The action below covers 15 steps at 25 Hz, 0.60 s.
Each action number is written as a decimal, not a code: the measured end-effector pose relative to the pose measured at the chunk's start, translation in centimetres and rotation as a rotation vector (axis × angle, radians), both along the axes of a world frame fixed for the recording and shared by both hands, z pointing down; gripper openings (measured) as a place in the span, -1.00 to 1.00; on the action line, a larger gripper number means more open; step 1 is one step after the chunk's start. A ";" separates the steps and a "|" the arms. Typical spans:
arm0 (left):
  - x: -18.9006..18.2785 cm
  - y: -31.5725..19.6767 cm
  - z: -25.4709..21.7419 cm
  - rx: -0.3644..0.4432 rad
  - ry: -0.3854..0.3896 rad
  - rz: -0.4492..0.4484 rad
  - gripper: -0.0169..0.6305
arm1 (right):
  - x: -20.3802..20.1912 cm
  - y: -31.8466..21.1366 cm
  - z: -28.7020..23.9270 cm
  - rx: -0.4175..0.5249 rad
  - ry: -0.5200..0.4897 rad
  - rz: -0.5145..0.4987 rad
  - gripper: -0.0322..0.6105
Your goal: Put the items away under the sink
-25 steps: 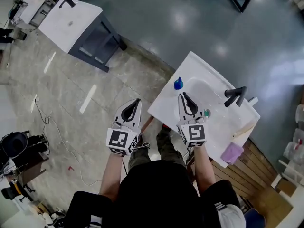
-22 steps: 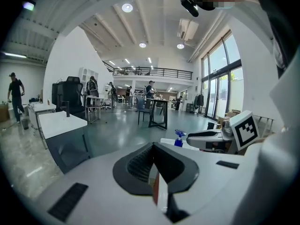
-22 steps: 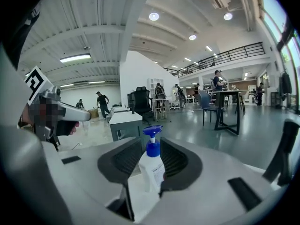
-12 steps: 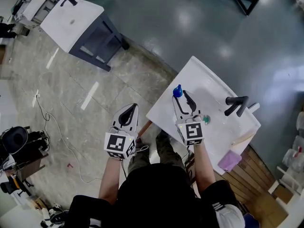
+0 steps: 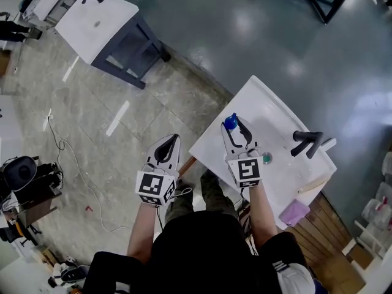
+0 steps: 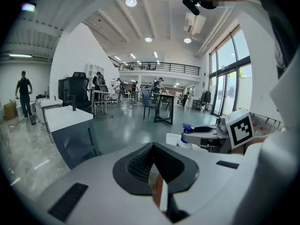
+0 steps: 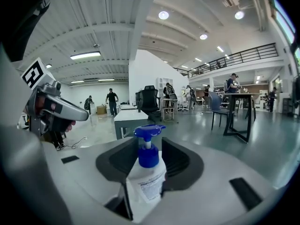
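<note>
Bottle (image 7: 148, 172) at sink (image 5: 211, 141) corner between right gripper (image 5: 235, 125) fingers, just opened; left gripper (image 5: 174, 138) fingers clenched over floor (image 5: 122, 164).

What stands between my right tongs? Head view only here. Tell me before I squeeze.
Observer: In the right gripper view, the blue-pump bottle stands upright between the right tongs. They have just been opening and sit open round it, not clamped.
Operator: Report the left tongs too.
Observer: In the left gripper view, the left tongs are shut, with nothing between them.
</note>
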<state>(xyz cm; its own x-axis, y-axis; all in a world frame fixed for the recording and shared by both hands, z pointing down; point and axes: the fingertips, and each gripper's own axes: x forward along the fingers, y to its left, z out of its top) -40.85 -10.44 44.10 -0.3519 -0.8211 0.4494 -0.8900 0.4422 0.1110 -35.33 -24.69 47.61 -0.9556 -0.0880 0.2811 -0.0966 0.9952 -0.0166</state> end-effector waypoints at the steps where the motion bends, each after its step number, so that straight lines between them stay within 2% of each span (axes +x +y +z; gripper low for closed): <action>1: 0.0 0.0 0.1 -0.001 0.002 -0.002 -0.93 | -0.1 0.0 0.0 -0.002 -0.001 -0.002 -0.39; 15: 0.2 0.2 0.3 -0.004 0.011 -0.006 -0.93 | -0.3 0.1 -0.1 -0.019 -0.041 0.016 -0.44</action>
